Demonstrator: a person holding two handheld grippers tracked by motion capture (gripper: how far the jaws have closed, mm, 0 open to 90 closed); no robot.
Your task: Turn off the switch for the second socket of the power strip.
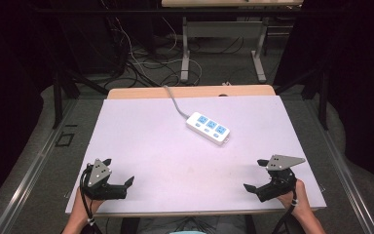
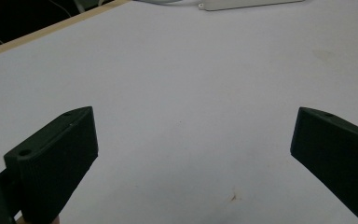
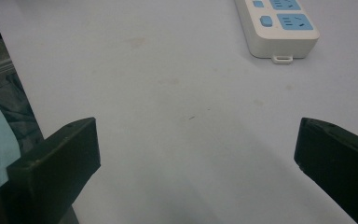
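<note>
White table surface [image 1: 141, 146] viewed from above, with a white power strip [image 1: 208, 128] bearing blue sockets lying just right of the frame's centre, above the midline; its grey cord [image 1: 174, 101] runs toward the upper left and over the far table edge. Left gripper [image 1: 118, 171], lower left of the frame, jaws spread wide and holding nothing. Right gripper [image 1: 255, 174], lower right, likewise wide apart and empty. Both are well apart from the strip. Right gripper view: strip end at upper right. Left gripper view: strip edge along the top margin.
</note>
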